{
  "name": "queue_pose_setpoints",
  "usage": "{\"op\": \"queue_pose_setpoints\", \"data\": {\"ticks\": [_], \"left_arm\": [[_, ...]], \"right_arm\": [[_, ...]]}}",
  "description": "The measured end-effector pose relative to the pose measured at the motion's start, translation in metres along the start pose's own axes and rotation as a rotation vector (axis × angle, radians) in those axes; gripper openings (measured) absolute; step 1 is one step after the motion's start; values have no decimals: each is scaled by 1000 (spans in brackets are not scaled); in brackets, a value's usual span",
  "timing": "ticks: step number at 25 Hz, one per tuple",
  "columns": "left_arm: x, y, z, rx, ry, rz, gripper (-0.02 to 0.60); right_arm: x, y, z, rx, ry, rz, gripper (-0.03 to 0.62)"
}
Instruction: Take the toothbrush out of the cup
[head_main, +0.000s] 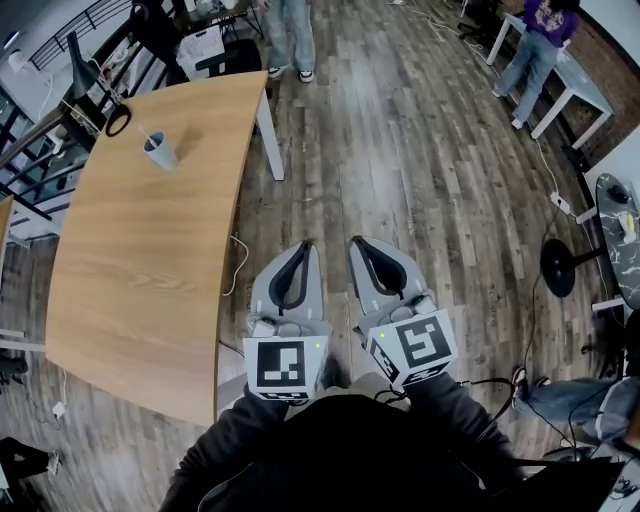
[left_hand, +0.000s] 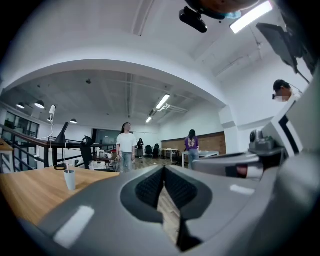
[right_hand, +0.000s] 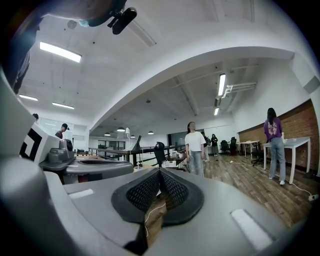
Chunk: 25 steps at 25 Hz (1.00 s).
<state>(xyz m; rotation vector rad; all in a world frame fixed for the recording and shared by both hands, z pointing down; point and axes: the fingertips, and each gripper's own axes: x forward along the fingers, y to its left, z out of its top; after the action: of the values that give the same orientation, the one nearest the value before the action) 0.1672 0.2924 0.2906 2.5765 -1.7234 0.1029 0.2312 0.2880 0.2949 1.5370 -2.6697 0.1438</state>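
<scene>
Two claws sit side by side low in the head view, over bare wood floor (head_main: 400, 150) and off the right of the table (head_main: 140, 270). My left gripper (head_main: 303, 247) has its tips pressed together with nothing between them; the left gripper view shows the pads meeting at the front (left_hand: 164, 167), with only floor visible through the slot behind them. My right gripper (head_main: 360, 243) is the same, jaws closed on nothing, the tips touching in its own view (right_hand: 160, 171). Both point level, away from me and down the room. The cup (head_main: 160, 151) stands upright near the far left corner of the table, well apart from both claws, and the toothbrush (head_main: 152, 138) is in it, its thin handle sticking up above the rim. From the left gripper view the cup (left_hand: 69, 179) shows off to the left of the jaws, with the toothbrush (left_hand: 64, 162) as a fine line rising from it. A black ring (head_main: 118, 121) lies near that same corner, just beyond the cup. The table's long curved edge runs along the left of the left gripper, with a white leg (head_main: 270, 140) under its far end and a loose cable (head_main: 238, 265) on the floor beside the edge. Floor ahead of the claws is open. A person (head_main: 288, 35) stands beyond the table's far end, and another in a purple top (head_main: 535, 45) stands by a white desk (head_main: 580, 80) to the far right.
</scene>
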Motion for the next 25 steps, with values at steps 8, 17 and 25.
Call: {"op": "queue_pose_setpoints", "data": {"ticks": [8,17,25], "left_arm": [[22,-6,2,9,13,-30,8],[71,2,5,35,12,-17,8],[125,9,-3,31,57,-3,8]], "right_arm": [[11,-23,4,25,-8,-25,0],[49,-57,11,28,-34,-13,0],[89,-96,2,61,-3,4,0]]}}
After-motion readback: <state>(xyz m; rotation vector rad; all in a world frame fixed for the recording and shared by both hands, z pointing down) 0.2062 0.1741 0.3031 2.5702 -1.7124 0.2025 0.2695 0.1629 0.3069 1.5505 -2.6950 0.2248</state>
